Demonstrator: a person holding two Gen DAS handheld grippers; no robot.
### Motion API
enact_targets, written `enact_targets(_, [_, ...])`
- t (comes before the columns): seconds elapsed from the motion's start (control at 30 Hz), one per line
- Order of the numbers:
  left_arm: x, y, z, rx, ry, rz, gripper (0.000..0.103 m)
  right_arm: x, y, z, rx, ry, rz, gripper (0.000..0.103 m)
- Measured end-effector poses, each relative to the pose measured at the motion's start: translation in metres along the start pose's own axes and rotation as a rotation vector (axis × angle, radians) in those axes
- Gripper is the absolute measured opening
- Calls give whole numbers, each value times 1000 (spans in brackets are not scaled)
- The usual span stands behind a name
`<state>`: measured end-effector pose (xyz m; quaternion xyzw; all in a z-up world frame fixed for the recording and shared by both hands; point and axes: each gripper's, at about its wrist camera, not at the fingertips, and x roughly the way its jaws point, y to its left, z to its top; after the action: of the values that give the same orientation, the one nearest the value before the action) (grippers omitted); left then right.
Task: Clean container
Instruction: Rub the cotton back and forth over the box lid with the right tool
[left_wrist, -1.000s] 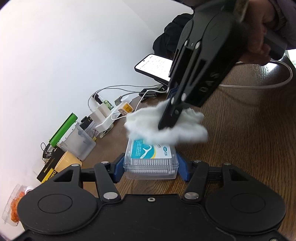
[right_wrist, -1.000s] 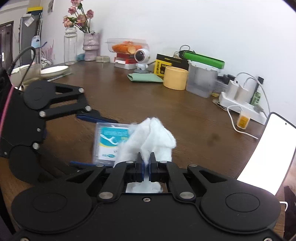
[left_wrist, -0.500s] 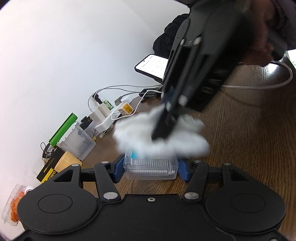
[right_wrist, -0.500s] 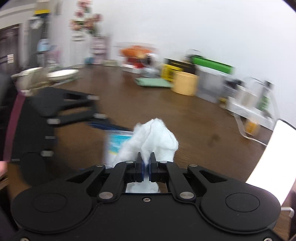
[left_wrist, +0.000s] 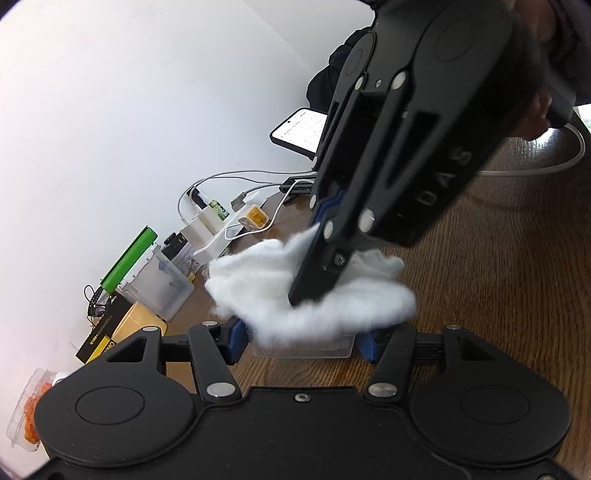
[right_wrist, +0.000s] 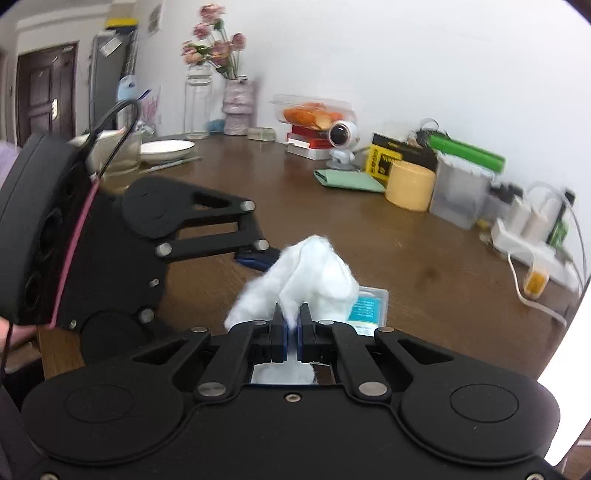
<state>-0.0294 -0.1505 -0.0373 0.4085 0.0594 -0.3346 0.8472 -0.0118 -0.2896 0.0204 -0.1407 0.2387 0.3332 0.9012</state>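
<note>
Lettering "DAS" marks our right gripper (left_wrist: 314, 291), upper right, pinching white cotton (left_wrist: 314, 295); our left gripper (left_wrist: 301, 338) clamps the clear container (left_wrist: 303, 349) at lower centre.

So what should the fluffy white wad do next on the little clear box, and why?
Probably sweep toward the blue label end. The right gripper pinches the cotton wad on the clear box, which the left gripper clamps by its sides. In the right wrist view, that label corner shows uncovered.
</note>
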Motion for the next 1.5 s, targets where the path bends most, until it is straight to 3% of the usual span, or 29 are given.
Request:
enact_targets(0.17, [0, -6, 1, 3, 6, 1, 57, 5, -41, -6, 141, 22, -153, 4])
enact_targets(0.33, [0, -6, 1, 4, 6, 0, 57, 0, -6, -4, 40, 0, 10, 4])
enact_targets(0.4, [0, -7, 2, 4, 6, 1, 57, -1, -3, -5, 21, -10, 8, 4])
enact_targets(0.6, [2, -6, 3, 2, 6, 2, 57, 2, -40, -11, 121, 28, -180, 4])
enact_targets(0.77, [2, -7, 3, 1, 8, 2, 57, -8, -5, -10, 41, 15, -12, 4])
enact_targets(0.9, [-1, -9, 1, 6, 7, 0, 57, -7, -9, -12, 31, 19, -46, 4])
enact_targets(1.03, [0, -8, 2, 4, 6, 0, 57, -4, -35, -16, 112, 59, -170, 4])
enact_targets(1.2, [0, -10, 2, 4, 8, 2, 57, -8, -7, -11, 72, 29, 19, 4])
enact_targets(1.27, [0, -10, 2, 4, 8, 2, 57, -6, -9, -12, 68, 27, -8, 4])
enact_targets(1.4, [0, -10, 3, 0, 8, 1, 57, -2, -37, -16, 141, 54, -140, 4])
enact_targets(1.5, [0, -10, 4, 0, 7, -1, 57, -5, -25, -15, 131, 34, -49, 4])
